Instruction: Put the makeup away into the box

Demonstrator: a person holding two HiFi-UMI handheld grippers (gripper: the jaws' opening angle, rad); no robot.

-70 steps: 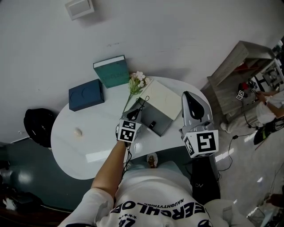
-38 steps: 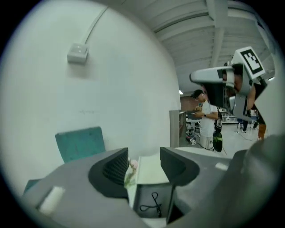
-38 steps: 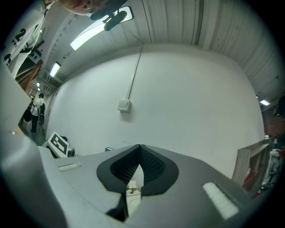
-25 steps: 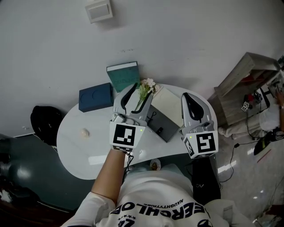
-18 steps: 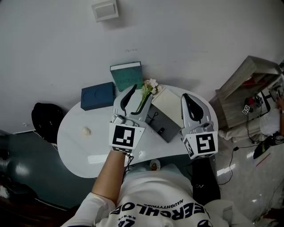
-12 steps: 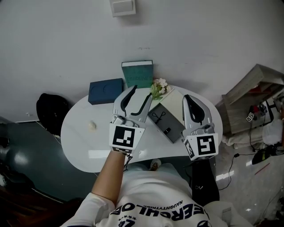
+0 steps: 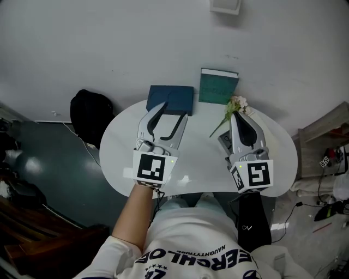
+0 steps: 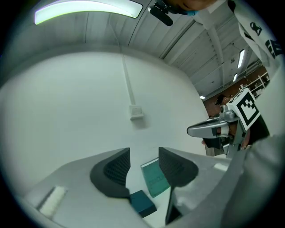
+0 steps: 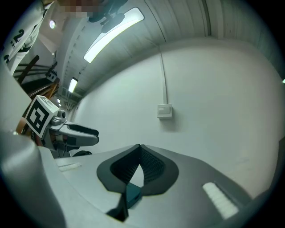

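In the head view my left gripper (image 7: 173, 110) is held open over the white table (image 7: 122, 141), with nothing between its fingers. In the left gripper view its pads (image 8: 116, 168) frame a teal box (image 8: 156, 180) and a navy box (image 8: 142, 204). My right gripper (image 7: 239, 115) is shut and empty, its jaws meeting in the right gripper view (image 9: 139, 148). It covers most of the open grey box (image 7: 224, 143). No makeup item shows on the table; both grippers hide part of it.
The navy box (image 7: 170, 99) and teal box (image 7: 218, 86) lie at the table's far edge, with a sprig of pale flowers (image 7: 234, 105) beside them. A black bag (image 7: 90, 111) sits on the floor to the left. A switch box (image 7: 225, 4) is on the wall.
The left gripper has come up from the grey box and stands open. The head view has swung left, so table and boxes slid right; the small cream item is now out of sight.
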